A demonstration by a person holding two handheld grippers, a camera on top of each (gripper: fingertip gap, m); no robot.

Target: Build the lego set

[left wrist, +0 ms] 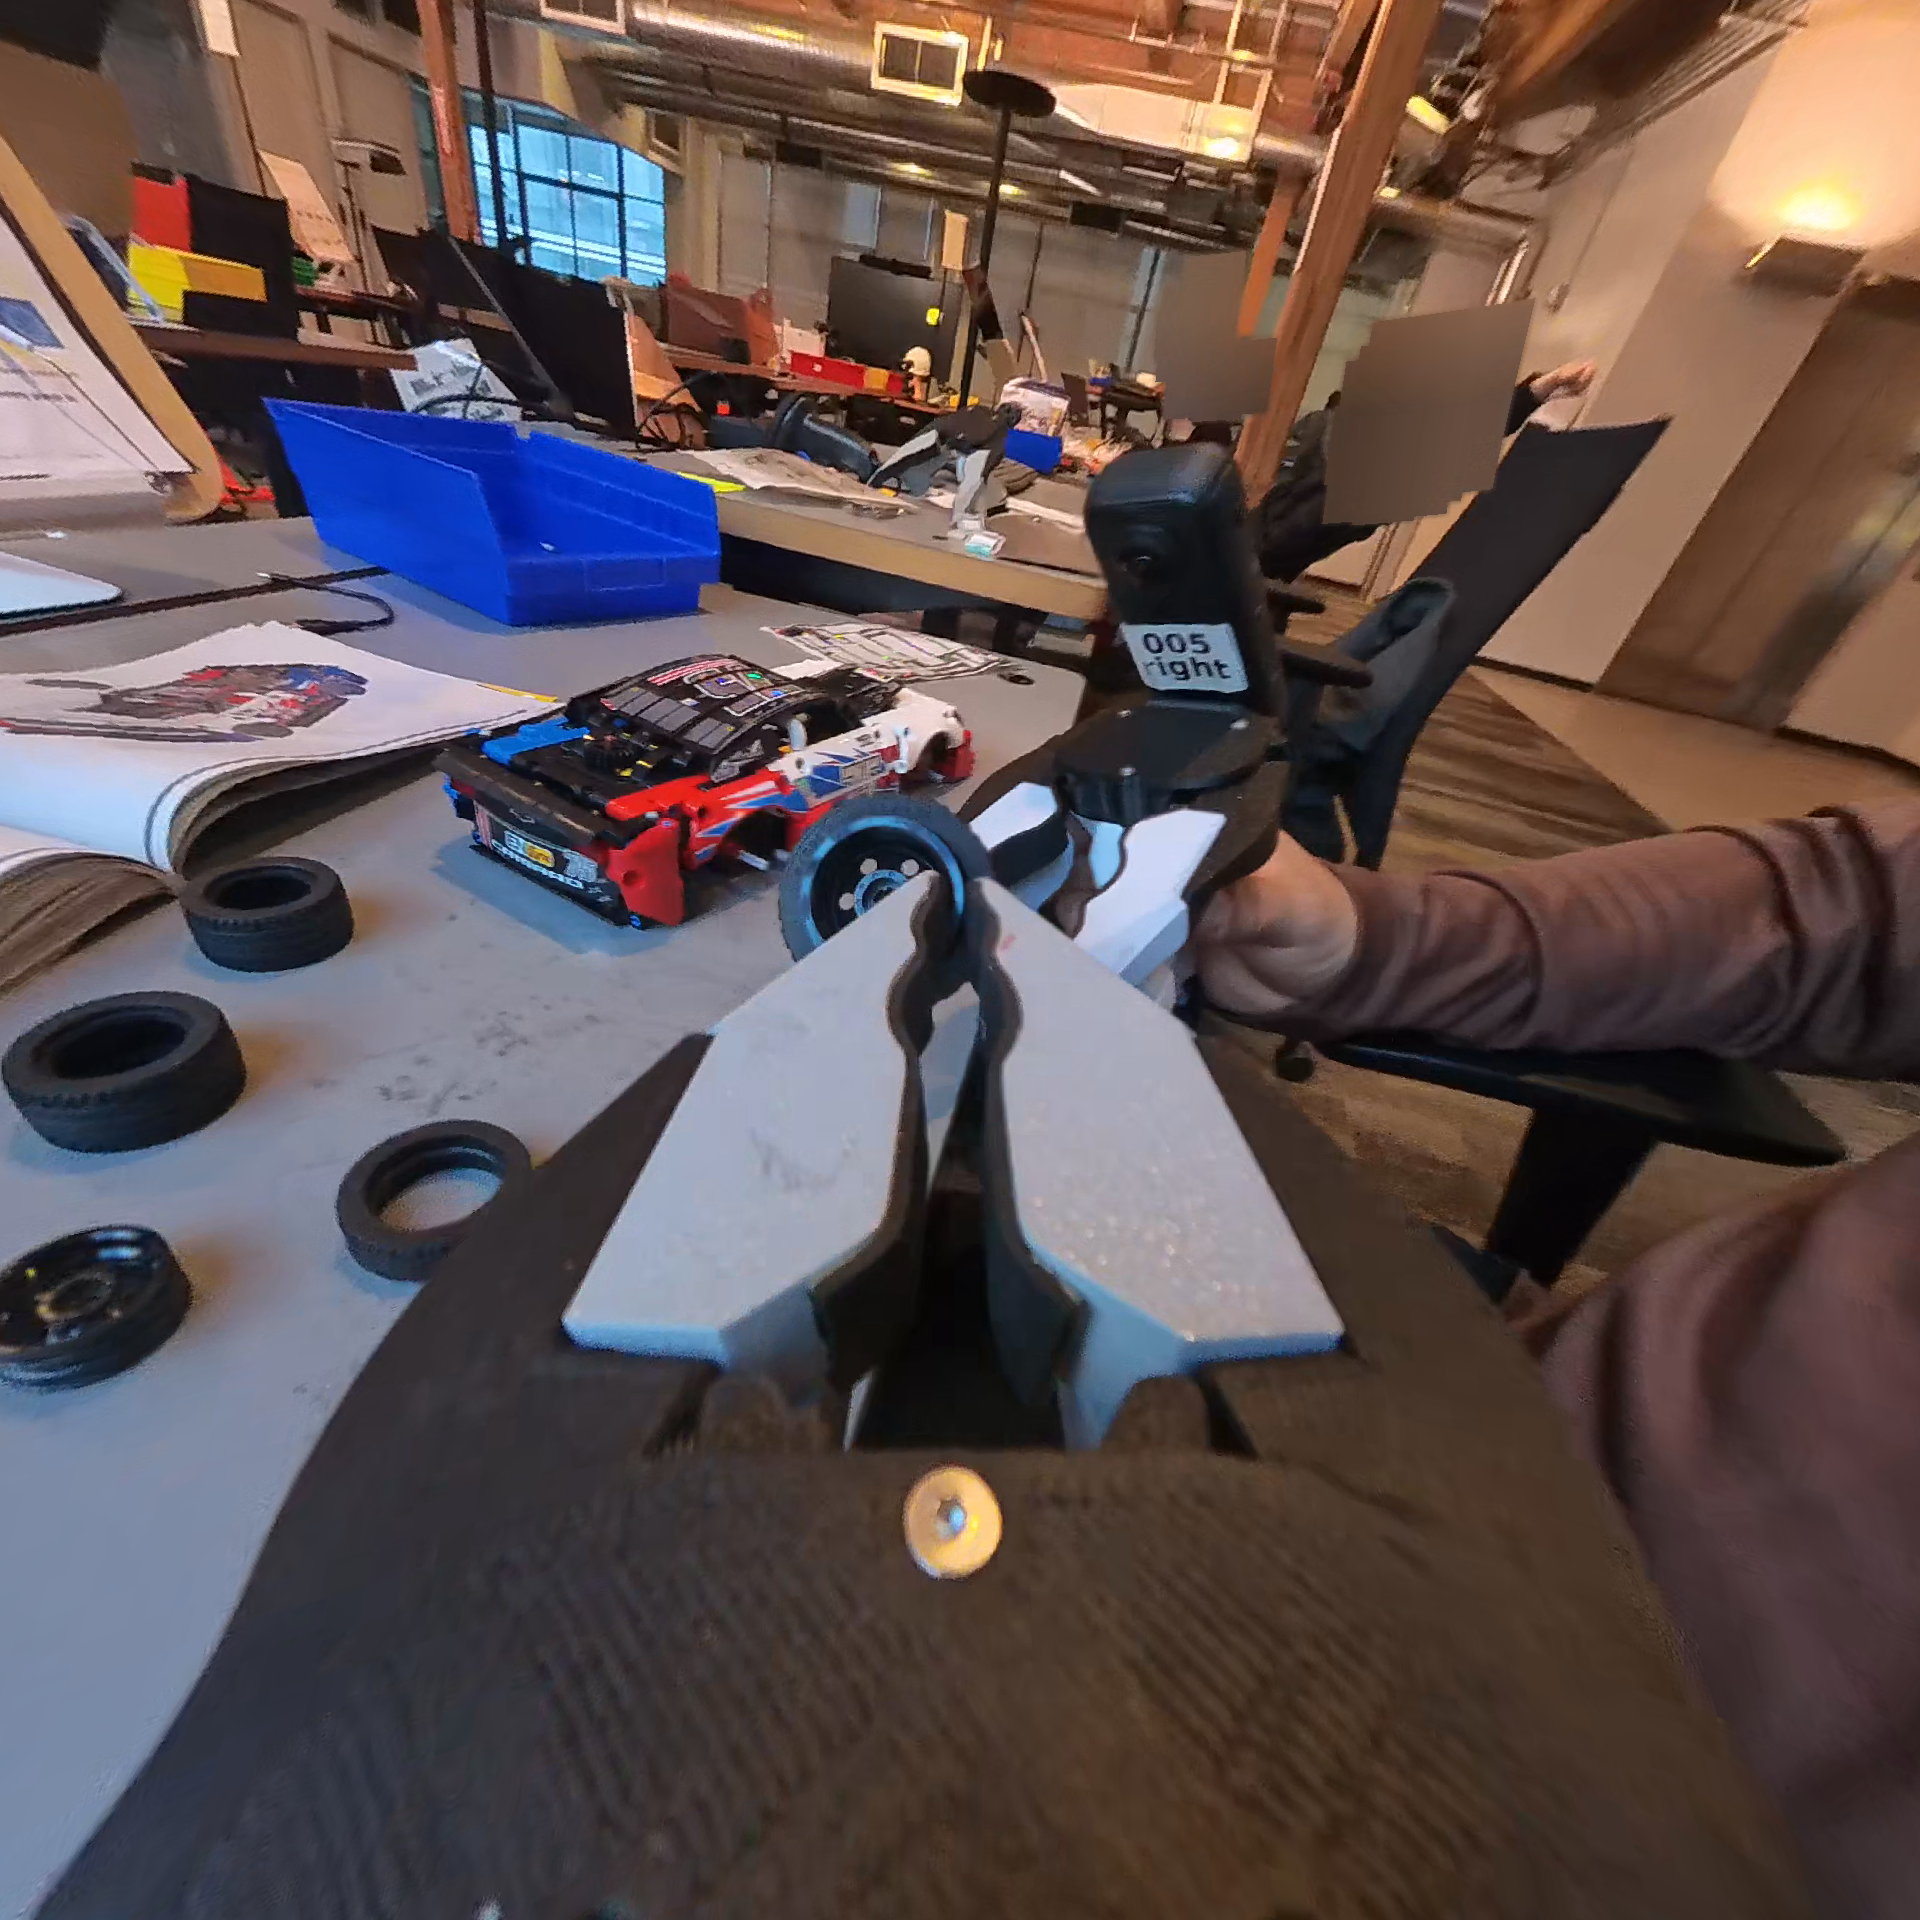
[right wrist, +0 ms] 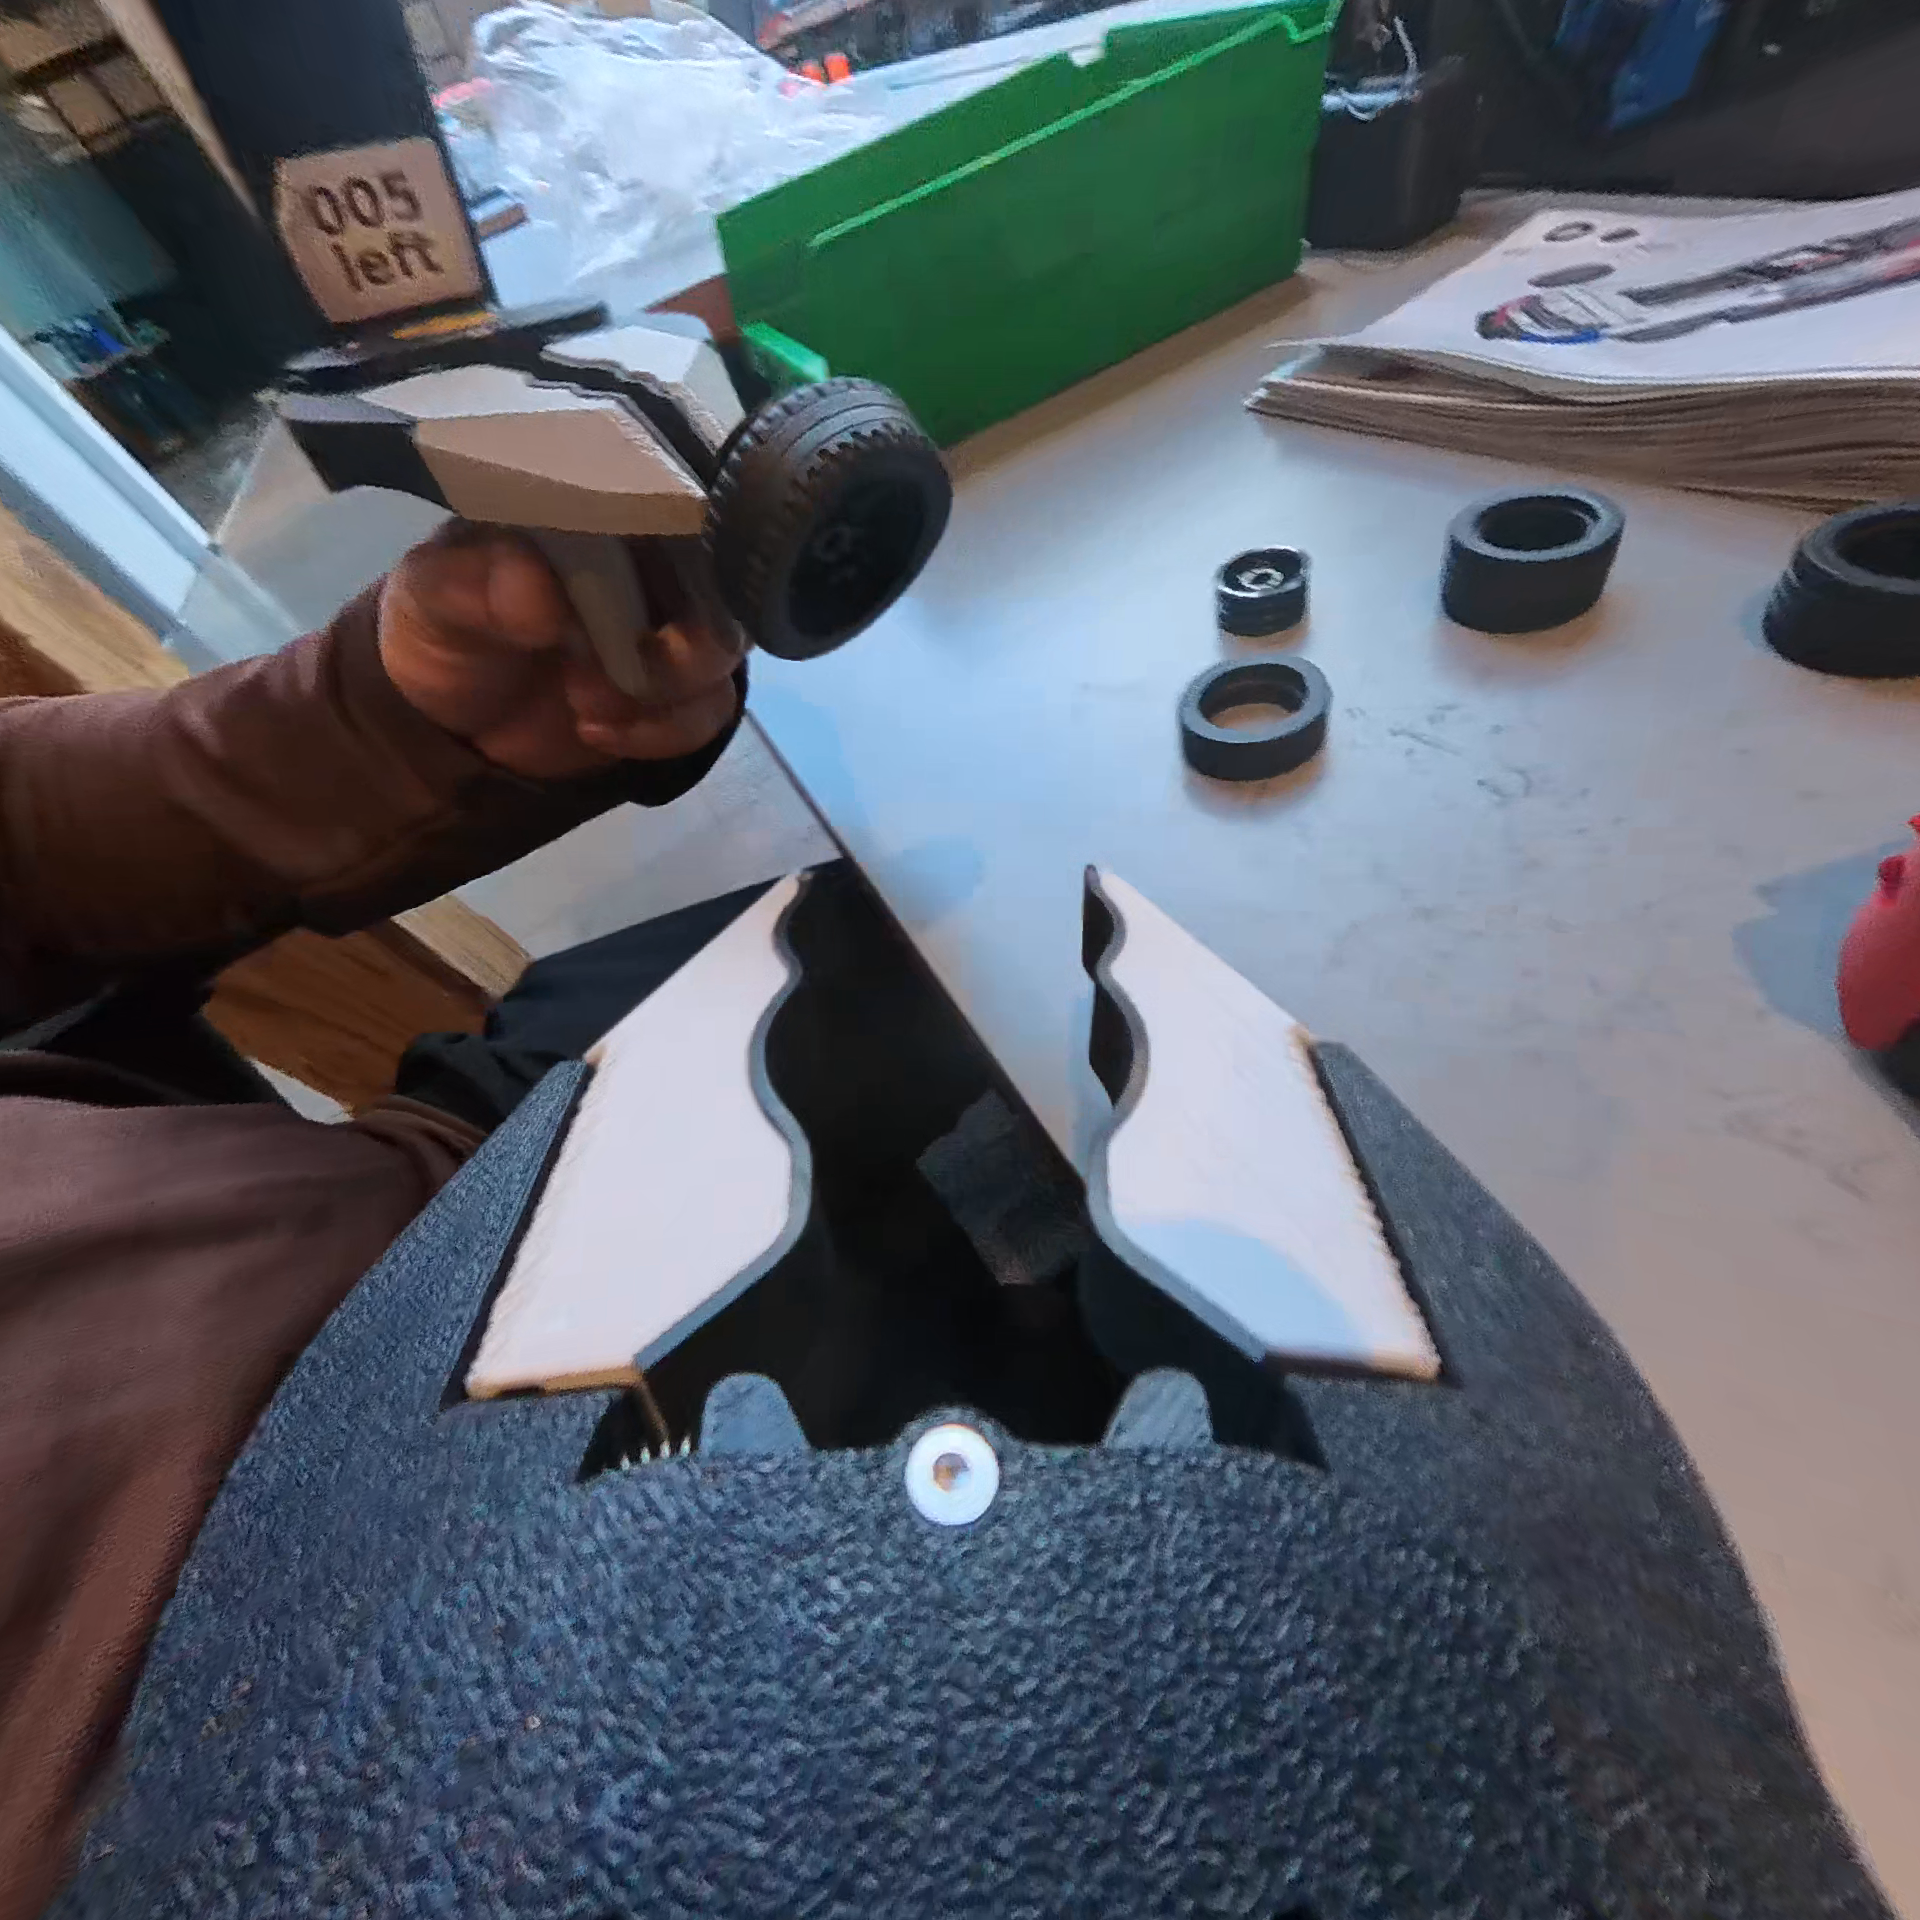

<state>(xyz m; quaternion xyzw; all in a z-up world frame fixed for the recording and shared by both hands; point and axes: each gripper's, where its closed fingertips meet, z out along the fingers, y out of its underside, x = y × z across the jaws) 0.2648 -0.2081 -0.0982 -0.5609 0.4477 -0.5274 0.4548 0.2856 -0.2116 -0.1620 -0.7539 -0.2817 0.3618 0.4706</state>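
2 grippers: left gripper (left wrist: 951,904) fingers pinch assembled wheel (left wrist: 878,875) (held aloft); right gripper (right wrist: 945,894) fingers wide, empty.

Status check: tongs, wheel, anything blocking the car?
Left tongs shut on assembled wheel, held above table. Right tongs open, empty. Car on table; loose tires and rim lie to its side, path clear.

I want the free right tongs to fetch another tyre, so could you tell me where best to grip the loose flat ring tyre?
Come from above and pinch the ring tyre across one wall, one finger inside its open centre; it lies flat on the table.
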